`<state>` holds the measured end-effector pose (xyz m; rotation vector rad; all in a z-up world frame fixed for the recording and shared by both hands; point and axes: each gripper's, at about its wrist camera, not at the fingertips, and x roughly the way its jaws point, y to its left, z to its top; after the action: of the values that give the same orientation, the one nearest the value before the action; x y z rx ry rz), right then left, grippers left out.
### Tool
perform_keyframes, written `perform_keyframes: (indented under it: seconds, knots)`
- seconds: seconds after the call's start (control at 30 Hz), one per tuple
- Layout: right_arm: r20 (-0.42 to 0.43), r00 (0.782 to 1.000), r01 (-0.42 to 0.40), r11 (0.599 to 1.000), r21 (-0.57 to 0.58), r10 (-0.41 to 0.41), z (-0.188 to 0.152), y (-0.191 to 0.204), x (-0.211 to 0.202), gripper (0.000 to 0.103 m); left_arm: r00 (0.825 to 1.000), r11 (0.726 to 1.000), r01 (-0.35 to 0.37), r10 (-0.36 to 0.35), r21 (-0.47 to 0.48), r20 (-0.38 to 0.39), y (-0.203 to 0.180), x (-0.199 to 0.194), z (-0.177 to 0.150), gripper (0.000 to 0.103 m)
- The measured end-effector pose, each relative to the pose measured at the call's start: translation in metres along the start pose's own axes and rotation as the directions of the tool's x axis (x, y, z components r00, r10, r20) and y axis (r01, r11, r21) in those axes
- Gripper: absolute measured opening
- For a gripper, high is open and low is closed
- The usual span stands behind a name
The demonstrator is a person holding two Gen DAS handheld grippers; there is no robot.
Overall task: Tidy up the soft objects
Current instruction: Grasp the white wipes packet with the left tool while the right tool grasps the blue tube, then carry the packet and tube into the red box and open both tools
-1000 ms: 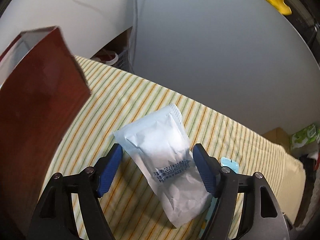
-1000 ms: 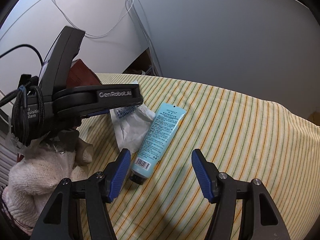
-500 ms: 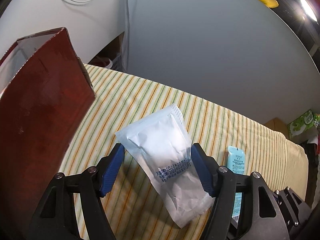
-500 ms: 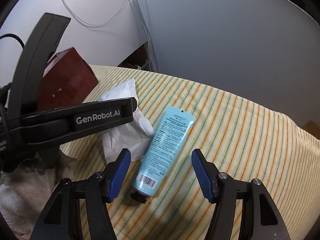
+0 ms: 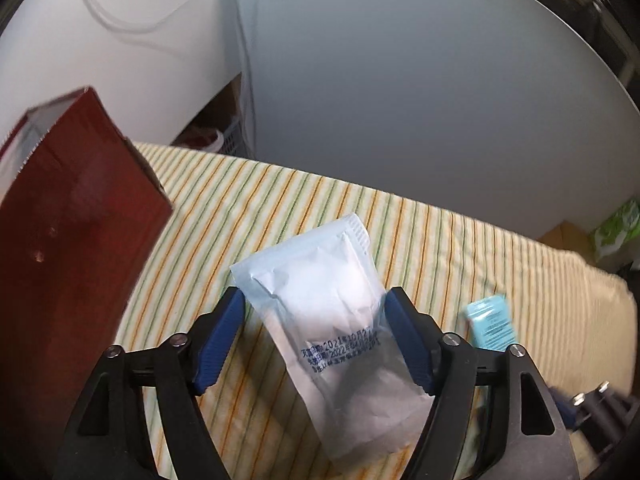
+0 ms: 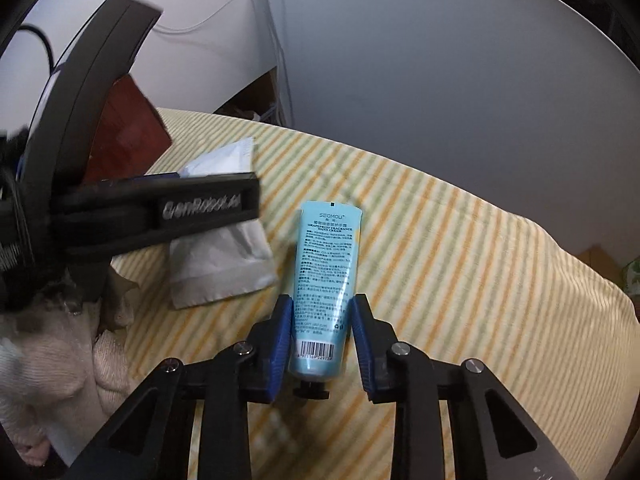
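Left wrist view: left gripper points down at the striped tablecloth, jaws spread wide with a white sachet lying between them. The right blue pad sits against the sachet's right edge; the left pad is just beside its left edge, and whether it presses I cannot tell. The sachet lies flat at lower center, blue date print on it, its bottom end hidden behind the gripper body. A dark red box stands at the left edge of the frame. The top of a light blue hand cream tube shows at lower right, blurred.

Right wrist view: right gripper has its jaws closing on the hand cream tube, with the tube's lower part between the blue pads and both pads at its sides. The tube lies flat at frame center, black cap toward the camera, barcode visible. The left gripper's black body crosses the left half of the frame over the white sachet, which lies just left of the tube. A white knit glove fills the lower left corner.
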<state>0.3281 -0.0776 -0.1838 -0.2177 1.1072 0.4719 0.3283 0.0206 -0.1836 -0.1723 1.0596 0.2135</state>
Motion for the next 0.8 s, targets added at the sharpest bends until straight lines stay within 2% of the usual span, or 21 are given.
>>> perform_keyframes:
  seconds: [0.13, 0.2, 0.5, 0.8]
  knots:
    - [0.008, 1.000, -0.007, 1.000, 0.018, 0.007, -0.005, -0.008, -0.005, 0.027, 1.000, 0.999, 0.023, -0.023, 0.027, 0.003, 0.000, -0.004, -0.002, 0.049]
    - [0.012, 1.000, -0.020, 0.999, 0.027, 0.020, -0.008, -0.010, -0.007, 0.027, 0.999, 0.999, 0.047, -0.047, 0.023, -0.006, 0.009, -0.008, -0.006, 0.045]
    - [0.056, 0.990, -0.137, 0.981, 0.139, 0.130, -0.024, -0.039, -0.025, 0.026, 0.984, 0.984, 0.175, -0.176, -0.020, -0.018, 0.033, -0.025, -0.030, 0.042]
    - [0.129, 0.975, -0.205, 0.962, 0.182, 0.183, -0.054, -0.049, -0.072, 0.026, 0.963, 0.964, 0.262, -0.265, 0.048, 0.043, 0.038, -0.072, -0.049, 0.042]
